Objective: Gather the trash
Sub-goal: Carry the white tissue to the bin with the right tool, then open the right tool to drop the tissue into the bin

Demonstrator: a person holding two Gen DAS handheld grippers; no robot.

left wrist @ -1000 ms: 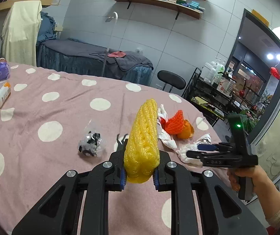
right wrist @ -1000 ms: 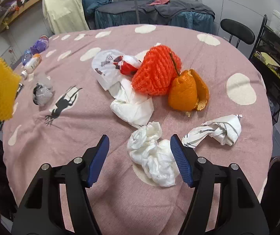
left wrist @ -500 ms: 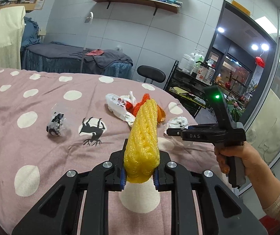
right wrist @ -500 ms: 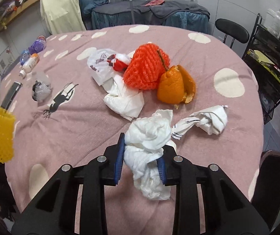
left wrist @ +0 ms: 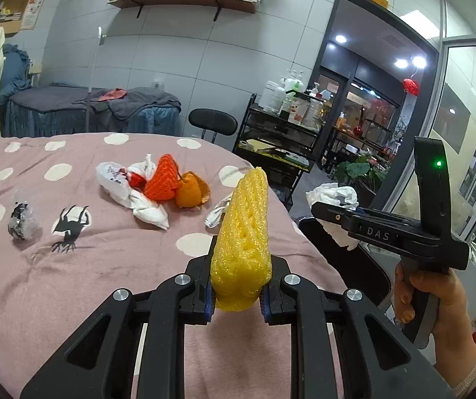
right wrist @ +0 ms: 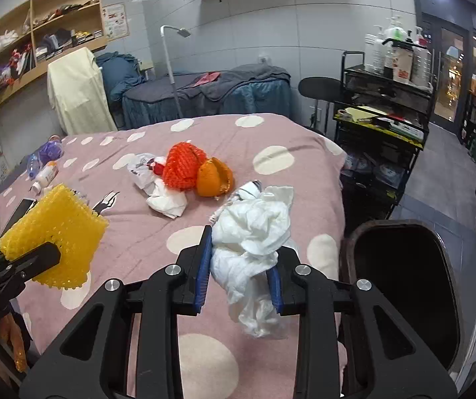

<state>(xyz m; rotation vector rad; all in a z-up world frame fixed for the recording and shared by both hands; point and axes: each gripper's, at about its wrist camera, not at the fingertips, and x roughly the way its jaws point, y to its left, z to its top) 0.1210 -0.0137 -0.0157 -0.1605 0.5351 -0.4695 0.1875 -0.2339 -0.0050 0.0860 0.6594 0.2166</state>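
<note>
- Now right hand-held gripper (right wrist: 239, 274) is clamped on the crumpled white tissue wad (right wrist: 254, 232), lifted off the counter (right wrist: 144, 229); a second ago its jaws stood wide around it.
- Left hand-held gripper (left wrist: 236, 294) still pinches the yellow foam fruit net (left wrist: 242, 242), ribbed, upright.
- "DAS" reads on the right unit's side.
- Ahead of both: orange mesh net (right wrist: 184, 168), orange peel (right wrist: 213, 176), white wrappers (left wrist: 118, 183).
- Dark bin (right wrist: 404, 286) just right of right jaws.

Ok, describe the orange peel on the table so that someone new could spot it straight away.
Start at the pink polka-dot tablecloth and find the litter pile near its middle. The orange peel lies at the pile's right end, touching the red foam net. It alone is smooth, glossy and split open; its neighbours are mesh or crumpled white paper.
</note>
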